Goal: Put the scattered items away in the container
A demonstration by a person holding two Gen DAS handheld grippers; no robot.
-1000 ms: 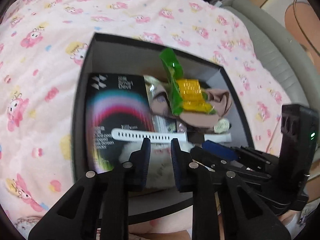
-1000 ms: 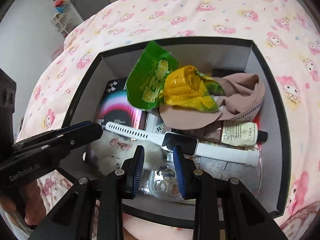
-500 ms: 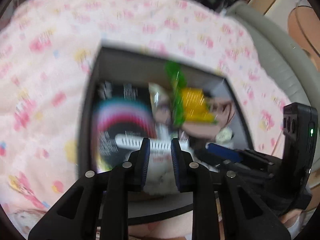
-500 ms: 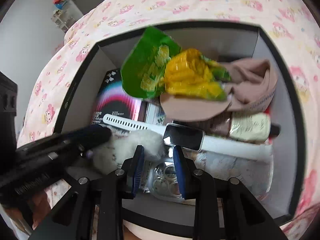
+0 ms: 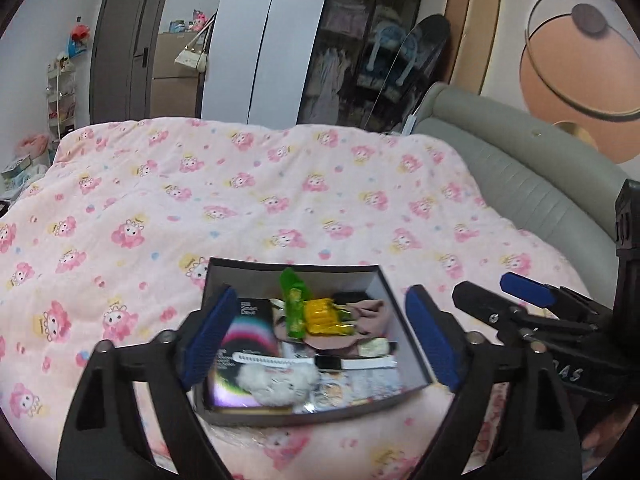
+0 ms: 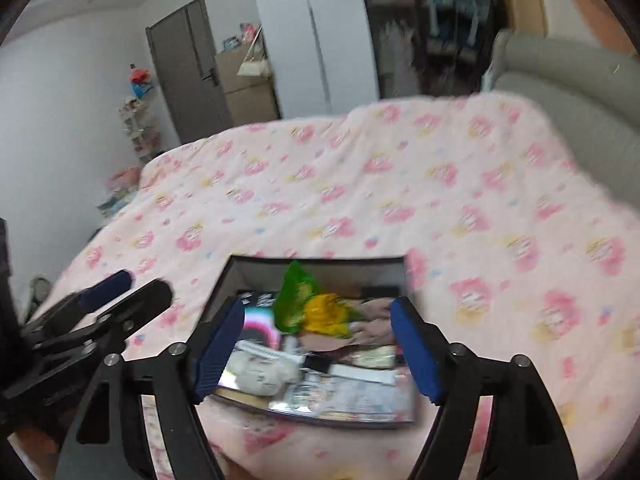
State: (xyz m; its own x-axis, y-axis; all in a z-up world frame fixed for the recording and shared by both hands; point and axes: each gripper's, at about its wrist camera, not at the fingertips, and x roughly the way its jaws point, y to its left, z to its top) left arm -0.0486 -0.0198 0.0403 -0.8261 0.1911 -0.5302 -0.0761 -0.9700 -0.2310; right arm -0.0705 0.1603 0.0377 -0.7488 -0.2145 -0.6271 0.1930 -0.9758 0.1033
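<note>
Hovering above the box (image 5: 390, 292) on the quilt (image 5: 240, 208): left gripper (image 5: 318, 344) and right gripper (image 6: 318, 350) both spread wide, empty; items inside, directly ahead between both jaws, equally near.

Pink patterned bed (image 5: 280, 200), black box (image 5: 294, 267) on it

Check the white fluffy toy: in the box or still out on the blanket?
In. The white fluffy toy lies inside the box, at its near edge beside the white watch.
</note>
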